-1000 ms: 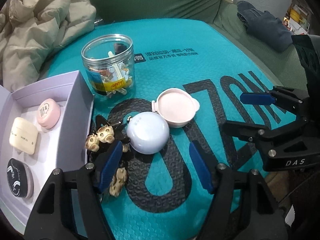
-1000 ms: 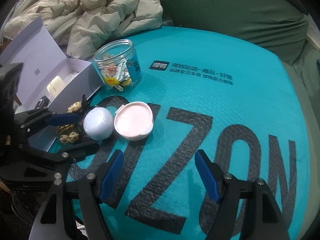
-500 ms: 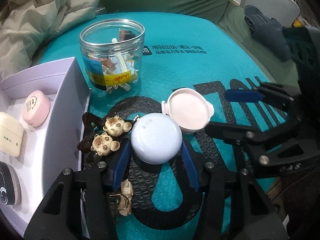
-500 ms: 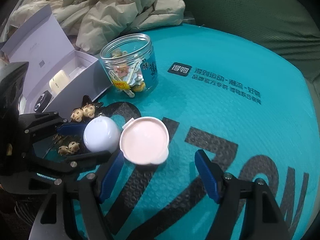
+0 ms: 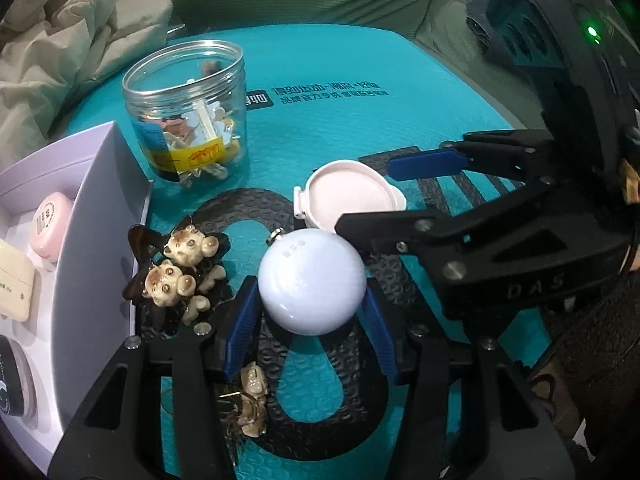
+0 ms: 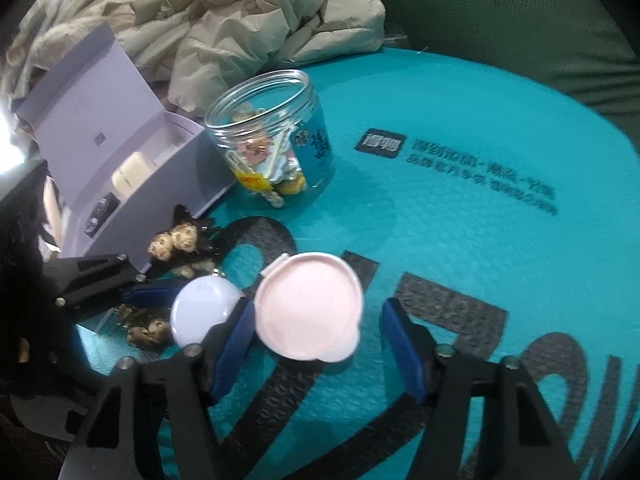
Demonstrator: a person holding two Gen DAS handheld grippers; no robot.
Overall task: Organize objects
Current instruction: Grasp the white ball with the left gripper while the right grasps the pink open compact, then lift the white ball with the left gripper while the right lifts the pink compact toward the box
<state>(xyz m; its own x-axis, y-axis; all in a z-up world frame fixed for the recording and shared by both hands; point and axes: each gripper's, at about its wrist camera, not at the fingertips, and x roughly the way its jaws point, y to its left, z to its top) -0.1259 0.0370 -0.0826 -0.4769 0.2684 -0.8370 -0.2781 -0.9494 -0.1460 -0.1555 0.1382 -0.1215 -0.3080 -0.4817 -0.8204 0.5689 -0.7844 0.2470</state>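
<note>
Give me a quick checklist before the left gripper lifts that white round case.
1. Left gripper jaws flank the white round case: ok.
2. Firm pad contact on both sides: cannot tell.
3. Bear hair clips apart from the case: ok.
4. Pink case not touching the white one: cannot tell.
5. Right gripper open, straddling the pink case: ok.
6. Free space in the lavender box: ok.
</note>
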